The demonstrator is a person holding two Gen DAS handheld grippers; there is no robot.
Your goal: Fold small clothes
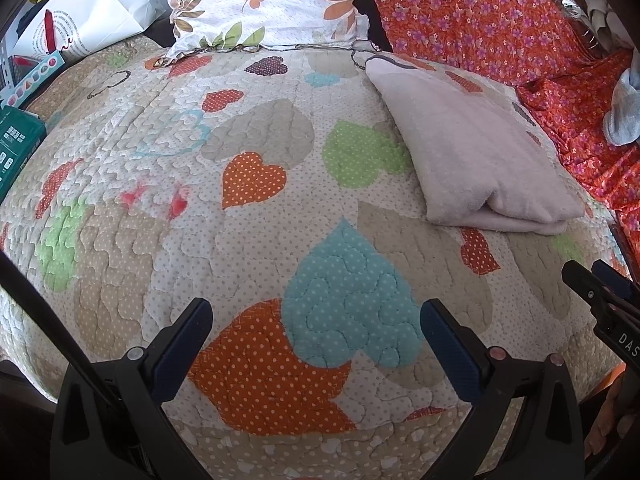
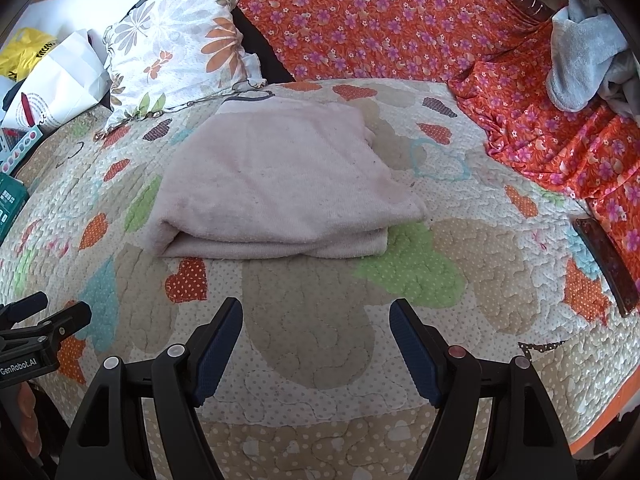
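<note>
near side of the folded pink cloth [image 2: 276, 184]: bare quilt [image 2: 312, 344] is lying open here, reaching up to the cloth's folded edge.
left of the cloth: a wide patch of quilt [image 1: 180, 168] is lying free; a green box [image 1: 18, 140] and a white paper bag [image 1: 92, 8] are closing it off at the bed's edge.
behind the cloth: a floral pillow [image 2: 176, 52] is leaning just beyond its far left corner.
right of the cloth: open quilt, then an orange floral sheet [image 2: 552, 148] is bunching up, a dark phone [image 2: 608, 264] is lying at its border, and a grey garment [image 2: 580, 60] is piling up further back.
</note>
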